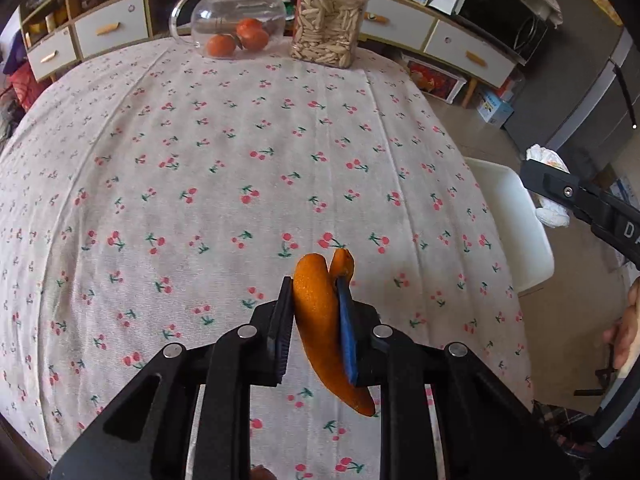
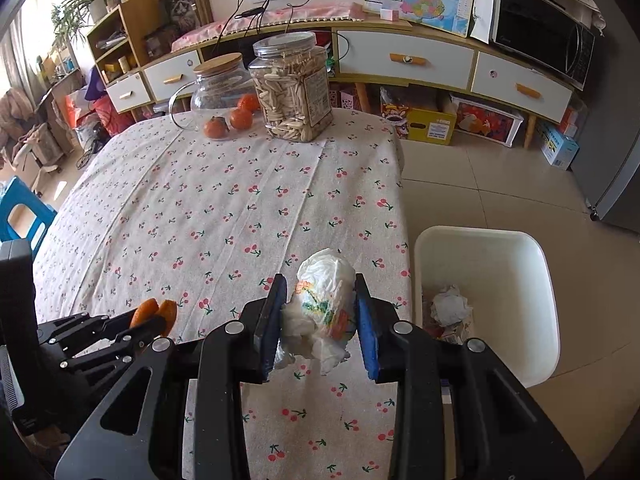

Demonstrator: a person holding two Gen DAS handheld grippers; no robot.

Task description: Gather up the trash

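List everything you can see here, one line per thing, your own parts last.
orange peel: one, orange, clamped in the left gripper
crumpled wrapper: one, white with print, clamped in the right gripper
bin: one, white, on the floor beside the table, paper trash inside
tablecloth: one, cherry print, covering the table
glass teapot: one, clear, far end
oranges: three, by the teapot
seed jar: one, clear, far end
left gripper: black, shut
right gripper: black, shut
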